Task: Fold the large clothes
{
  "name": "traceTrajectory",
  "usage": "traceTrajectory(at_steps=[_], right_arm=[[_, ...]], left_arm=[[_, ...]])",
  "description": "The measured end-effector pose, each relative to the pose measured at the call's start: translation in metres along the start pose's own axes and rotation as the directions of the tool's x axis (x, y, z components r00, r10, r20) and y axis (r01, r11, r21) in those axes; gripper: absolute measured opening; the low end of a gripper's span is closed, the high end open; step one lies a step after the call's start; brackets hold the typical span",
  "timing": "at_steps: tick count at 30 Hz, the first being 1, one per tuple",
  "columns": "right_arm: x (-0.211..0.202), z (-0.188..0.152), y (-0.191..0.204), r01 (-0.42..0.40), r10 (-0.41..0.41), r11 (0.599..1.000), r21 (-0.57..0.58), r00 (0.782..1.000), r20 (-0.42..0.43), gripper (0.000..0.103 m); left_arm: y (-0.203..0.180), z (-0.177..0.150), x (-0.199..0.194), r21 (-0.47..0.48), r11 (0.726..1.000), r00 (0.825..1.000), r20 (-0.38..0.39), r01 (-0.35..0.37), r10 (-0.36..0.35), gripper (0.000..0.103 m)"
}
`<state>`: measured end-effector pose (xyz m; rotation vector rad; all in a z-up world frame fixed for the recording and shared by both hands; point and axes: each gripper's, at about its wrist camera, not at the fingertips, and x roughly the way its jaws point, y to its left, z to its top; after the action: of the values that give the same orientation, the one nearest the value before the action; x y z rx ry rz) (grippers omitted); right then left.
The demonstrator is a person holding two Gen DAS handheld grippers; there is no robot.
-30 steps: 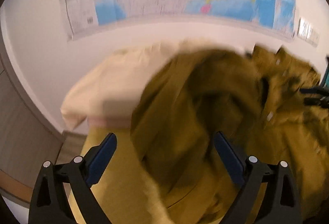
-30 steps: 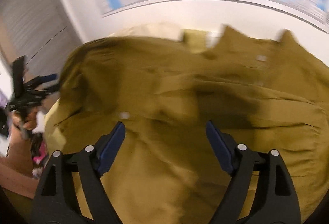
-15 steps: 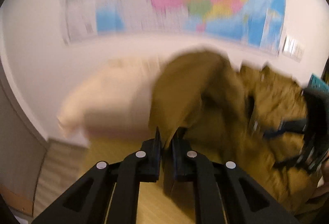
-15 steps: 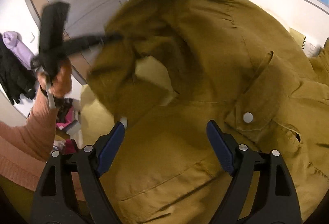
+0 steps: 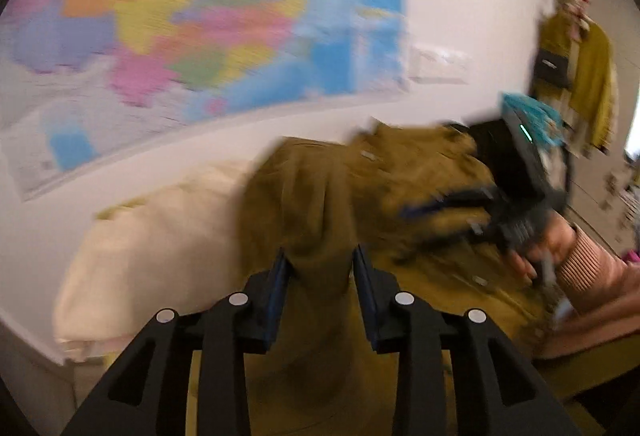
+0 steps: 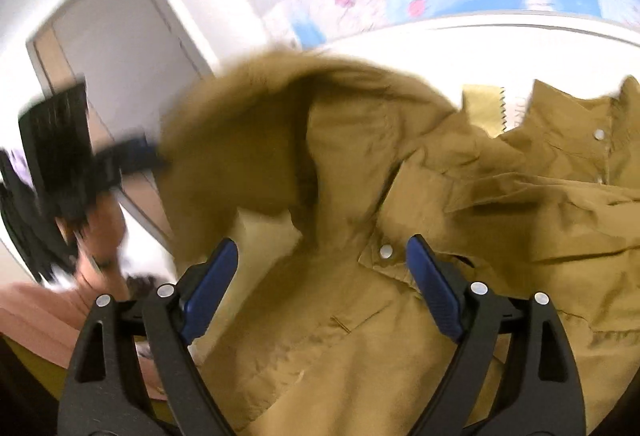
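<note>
The jacket (image 6: pixel 460 220) is spread over the bed, its collar toward the wall map (image 5: pixel 208 16), with one part lifted into a hump at the left. In the left wrist view a bunched fold of it runs between the fingers of the left gripper (image 5: pixel 322 272); the jaws are opening and the cloth fills the narrow gap, though blur leaves it unclear whether it is pressed. The right gripper (image 6: pixel 320 276) is held above the front panel with its fingers spread wide and opening further, nothing between them.

The cloth is judged soft and limp, fairly thick, and light enough for one gripper. It is expected to sag and drag wherever it is not supported, and the smooth weave may slip from a shallow pinch. A hold is best taken at a seam, hem or cuff, where the layers are doubled. The snap (image 6: pixel 385 251) and the pocket flap are better avoided, since a hard stud would keep the pads from closing evenly.
</note>
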<state>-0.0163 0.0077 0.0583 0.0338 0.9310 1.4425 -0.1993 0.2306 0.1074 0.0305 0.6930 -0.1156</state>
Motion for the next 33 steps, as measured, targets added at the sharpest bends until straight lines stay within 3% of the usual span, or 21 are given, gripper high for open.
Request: traceTrajectory(at_steps=[4,7,8,10,14,16,17,18,21,23,26,28,29,30,32,33], right_arm=[[-0.032,0.006,-0.039,-0.072,0.064,0.99,0.123,0.996,0.07,0.089],[-0.035,0.009,-0.052,-0.128,0.118,0.975,0.181,0.991,0.067,0.09],[-0.032,0.01,-0.054,-0.137,0.131,0.972,0.188,0.99,0.047,0.092],[-0.02,0.013,-0.053,-0.135,0.133,0.971,0.198,0.991,0.019,0.092],[0.006,0.019,-0.043,-0.157,0.165,0.971,0.18,0.986,-0.033,0.093],[0.021,0.023,-0.034,-0.162,0.172,0.979,0.124,0.983,-0.069,0.078],[0.03,0.026,-0.03,-0.165,0.175,0.981,0.104,0.979,-0.102,0.048],[0.035,0.03,-0.027,-0.184,0.195,0.979,0.092,0.972,-0.133,0.01],[0.014,0.052,-0.027,-0.171,0.177,0.983,0.058,0.979,-0.101,0.006],[-0.016,0.069,-0.033,-0.159,0.162,0.985,0.065,0.986,-0.044,0.006],[-0.065,0.084,-0.053,-0.056,0.056,0.996,0.071,0.998,0.007,0.008],[-0.08,0.081,-0.08,0.066,-0.065,0.988,0.137,0.998,-0.013,0.03],[-0.081,0.074,-0.097,0.136,-0.128,0.975,0.178,0.99,-0.059,0.066],[-0.079,0.064,-0.112,0.209,-0.189,0.957,0.202,0.975,-0.114,0.085],[-0.082,0.042,-0.13,0.328,-0.301,0.913,0.241,0.943,-0.143,0.084],[-0.082,0.034,-0.135,0.328,-0.297,0.909,0.257,0.942,-0.154,0.084]], left_arm=[[-0.042,-0.002,0.036,0.042,0.985,0.985,-0.053,0.169,-0.167,0.037],[-0.07,-0.007,0.07,0.05,0.961,0.958,-0.112,0.271,-0.265,0.037],[-0.079,-0.011,0.083,0.043,0.943,0.936,-0.144,0.33,-0.321,0.039],[-0.091,-0.021,0.097,0.048,0.938,0.925,-0.192,0.342,-0.328,0.043],[-0.094,-0.033,0.095,0.081,0.951,0.941,-0.196,0.297,-0.277,0.051],[-0.082,-0.034,0.08,0.067,0.962,0.956,-0.148,0.264,-0.252,0.063],[-0.07,-0.035,0.068,0.05,0.973,0.969,-0.113,0.225,-0.219,0.07],[-0.061,-0.035,0.059,0.037,0.982,0.98,-0.089,0.183,-0.179,0.072],[-0.026,-0.038,0.036,-0.027,0.998,0.997,-0.055,0.054,-0.056,0.073],[-0.006,-0.04,0.024,-0.076,0.997,0.999,-0.05,-0.008,0.005,0.073],[0.014,-0.042,0.02,-0.112,0.992,0.997,-0.064,-0.055,0.048,0.073],[0.016,-0.039,0.026,-0.098,0.993,0.996,-0.068,-0.067,0.061,0.073],[0.016,-0.038,0.031,-0.095,0.994,0.996,-0.069,-0.059,0.052,0.073],[0.019,-0.036,0.036,-0.094,0.995,0.997,-0.07,-0.041,0.034,0.073],[0.018,-0.031,0.05,-0.081,0.996,0.996,-0.089,-0.038,0.03,0.073],[0.013,-0.029,0.061,-0.058,0.997,0.994,-0.101,-0.043,0.037,0.073]])
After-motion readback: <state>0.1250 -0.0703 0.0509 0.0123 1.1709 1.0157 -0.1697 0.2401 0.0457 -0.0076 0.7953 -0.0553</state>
